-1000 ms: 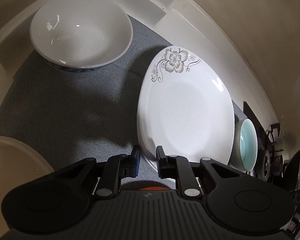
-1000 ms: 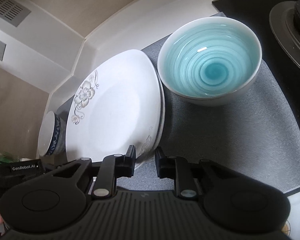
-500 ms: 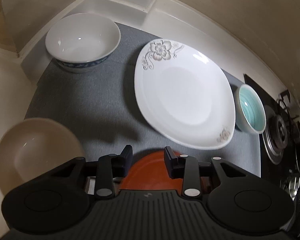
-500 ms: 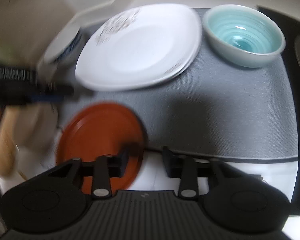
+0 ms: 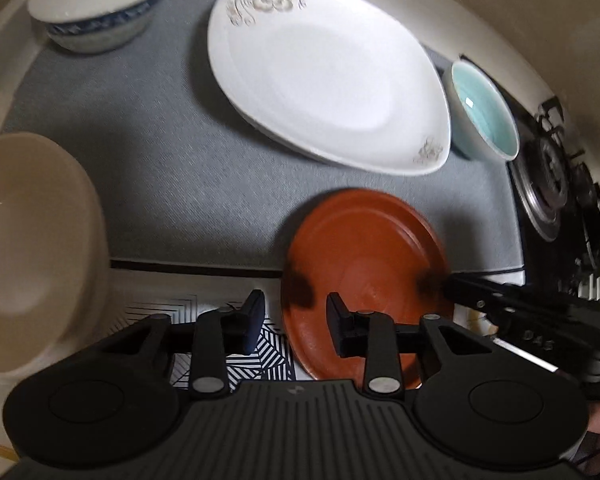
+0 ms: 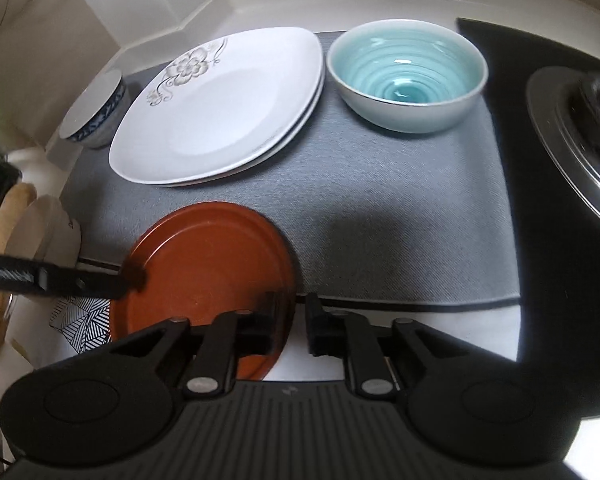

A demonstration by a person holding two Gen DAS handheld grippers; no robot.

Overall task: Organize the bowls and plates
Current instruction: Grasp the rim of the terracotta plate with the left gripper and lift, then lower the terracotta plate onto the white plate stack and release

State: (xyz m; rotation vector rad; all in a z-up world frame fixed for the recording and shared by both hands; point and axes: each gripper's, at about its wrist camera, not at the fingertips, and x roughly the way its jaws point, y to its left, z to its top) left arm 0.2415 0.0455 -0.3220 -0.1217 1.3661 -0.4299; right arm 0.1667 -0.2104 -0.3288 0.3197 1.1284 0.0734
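Note:
A red-brown plate lies half on the grey mat, half over its front edge. My left gripper is open, its jaws straddling the plate's left rim. My right gripper is open with its jaws on either side of the plate's right rim. White flowered plates sit stacked at the back. A teal bowl stands right of them and a blue-and-white bowl at the far left.
A cream bowl stands left of the mat. A gas stove lies to the right. A black-and-white patterned cloth shows below the counter's front edge. The wall runs behind the dishes.
Both grippers pulled back from the white plates toward the front edge. The red-brown plate came into view and both grippers now sit at its opposite rims, slightly wider open.

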